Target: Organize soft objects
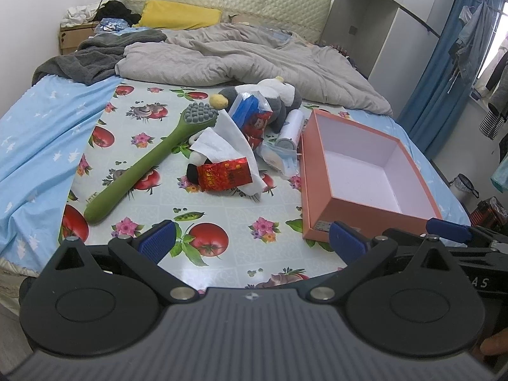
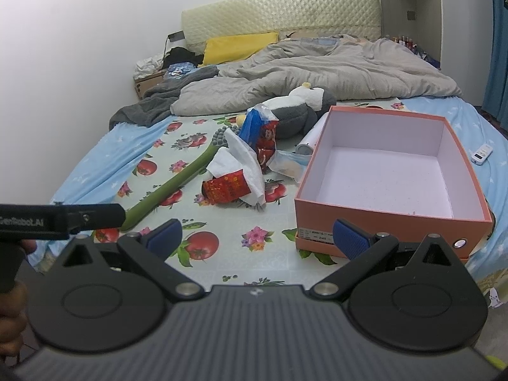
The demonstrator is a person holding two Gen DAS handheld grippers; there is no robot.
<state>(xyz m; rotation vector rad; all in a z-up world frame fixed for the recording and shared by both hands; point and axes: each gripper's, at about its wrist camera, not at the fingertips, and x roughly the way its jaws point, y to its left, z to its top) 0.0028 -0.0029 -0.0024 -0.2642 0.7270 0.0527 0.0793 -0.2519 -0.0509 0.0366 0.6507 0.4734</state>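
- Soft objects lie in a loose heap on the floral mat (image 1: 203, 209) that covers the near part of the bed, to the left of the box.
- Grey-and-white plush toy (image 1: 279, 95): at the far end of the heap, lying on its side against the rumpled grey duvet (image 1: 254, 54).
- Blue-and-red tissue pack (image 1: 252, 114): leaning on the plush toy, its plastic top open.
- Red tissue pack (image 1: 227, 174): nearest item of the heap, with a white tissue sheet (image 1: 222, 146) pulled out and draped over it; a small dark plush piece shows at its left end.
- Clear packet (image 1: 279, 158) and a white cylinder (image 1: 289, 130): between the heap and the box's left wall.
- Green massage brush (image 1: 143, 165): lying diagonally on the mat left of the heap, its knobbed grey head touching the tissue sheet.
- Pink box (image 2: 374, 219): open, white inside, nothing in it, standing on the mat's right side.
- Left gripper (image 1: 252, 244): low over the mat's near edge, jaws spread wide, nothing between the blue pads.
- Right gripper (image 2: 258, 238): beside it, in front of the box's near left corner, jaws likewise spread wide and holding nothing.
- White remote (image 2: 482, 154): on the blue sheet, right of the box.
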